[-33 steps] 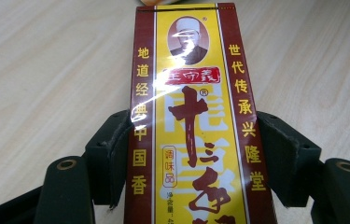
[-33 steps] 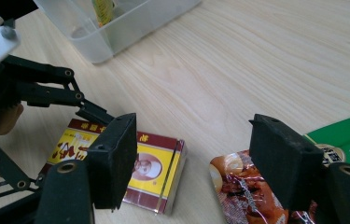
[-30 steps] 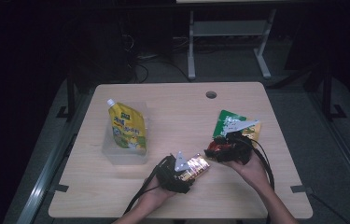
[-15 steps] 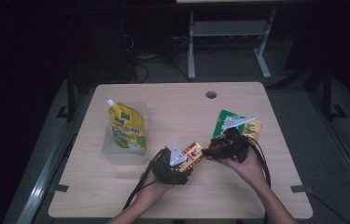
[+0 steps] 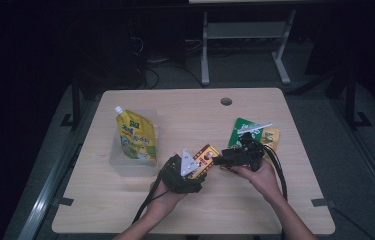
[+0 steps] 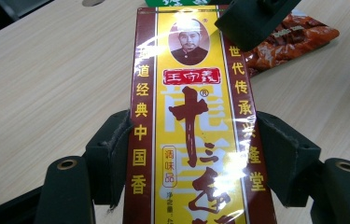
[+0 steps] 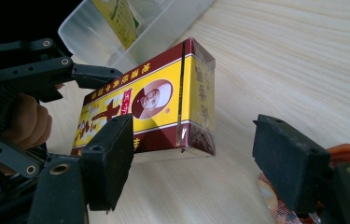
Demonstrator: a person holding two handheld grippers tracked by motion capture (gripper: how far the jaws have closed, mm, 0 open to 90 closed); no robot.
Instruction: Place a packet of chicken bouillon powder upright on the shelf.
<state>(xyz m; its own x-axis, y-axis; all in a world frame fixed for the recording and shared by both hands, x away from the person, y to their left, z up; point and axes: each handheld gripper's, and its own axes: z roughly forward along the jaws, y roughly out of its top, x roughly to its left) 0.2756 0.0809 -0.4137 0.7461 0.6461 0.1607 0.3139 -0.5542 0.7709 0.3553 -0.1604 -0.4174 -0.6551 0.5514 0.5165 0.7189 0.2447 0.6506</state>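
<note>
A yellow-and-maroon box (image 5: pixel 206 155) with Chinese print is held just above the table's middle. My left gripper (image 5: pixel 194 170) is shut on it, its two pads pressing the box's (image 6: pixel 193 116) long sides. My right gripper (image 5: pixel 221 161) stands open at the box's far end. In the right gripper view its jaws sit wide apart, with the box's end (image 7: pixel 200 98) beyond and between them. One right fingertip (image 6: pixel 252 18) overlaps the box's top corner in the left gripper view. My left gripper (image 7: pixel 37 74) appears at the left of the right gripper view.
A clear plastic container (image 5: pixel 125 167) at the left holds a yellow spouted pouch (image 5: pixel 136 137). A green packet (image 5: pixel 245 128) and an orange-red snack packet (image 6: pixel 298 35) lie to the right, behind the right hand. A cable hole (image 5: pixel 226 101) sits near the table's far edge.
The left gripper has carried the box a little away from the front edge. The right gripper has edged left, closer to the box's end.
</note>
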